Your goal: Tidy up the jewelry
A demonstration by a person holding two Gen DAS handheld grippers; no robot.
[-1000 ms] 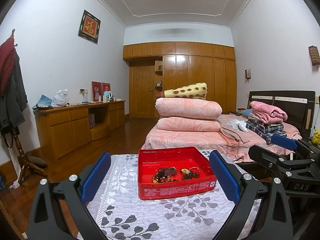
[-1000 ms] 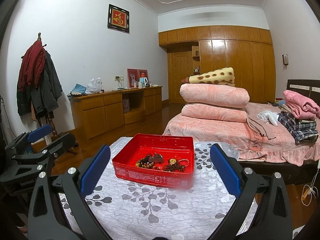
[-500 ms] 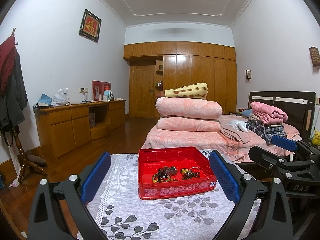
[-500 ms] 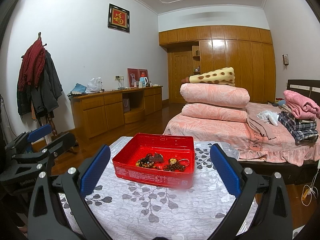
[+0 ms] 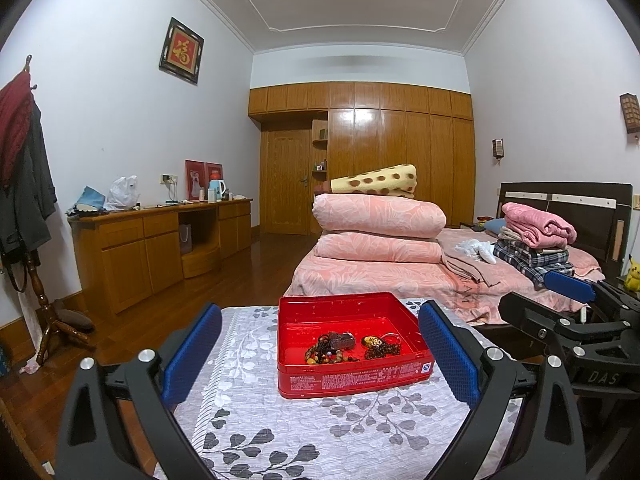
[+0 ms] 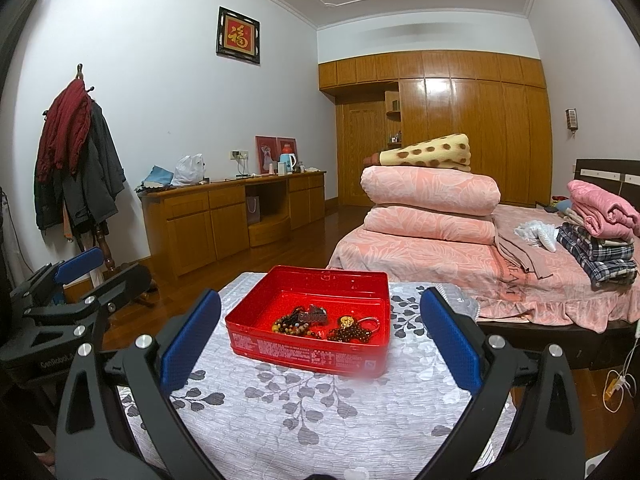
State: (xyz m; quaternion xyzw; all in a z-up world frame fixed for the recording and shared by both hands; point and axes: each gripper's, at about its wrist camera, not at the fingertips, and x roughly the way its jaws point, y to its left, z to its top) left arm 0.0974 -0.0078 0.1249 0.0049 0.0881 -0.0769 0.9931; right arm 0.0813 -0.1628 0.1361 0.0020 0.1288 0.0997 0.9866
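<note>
Nothing moved since prior frames: both tongs, left [image 5: 320, 354] and right [image 6: 320, 344], wide apart, empty, level w/ red tin [image 5: 404, 312] on table [image 6: 320, 420]. Beads [image 5: 328, 350] heaped inside; early/late unclear.

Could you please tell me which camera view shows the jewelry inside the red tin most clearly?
The left wrist view: it faces the red tin almost square-on, so the jewelry lies unobstructed behind the low front wall. The right wrist view shows the same pile at an angle, equally unhidden, slightly smaller.

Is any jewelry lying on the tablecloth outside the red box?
No, the bead bracelets all lie inside the red box, and the tablecloth around it shows only its leaf pattern.
</note>
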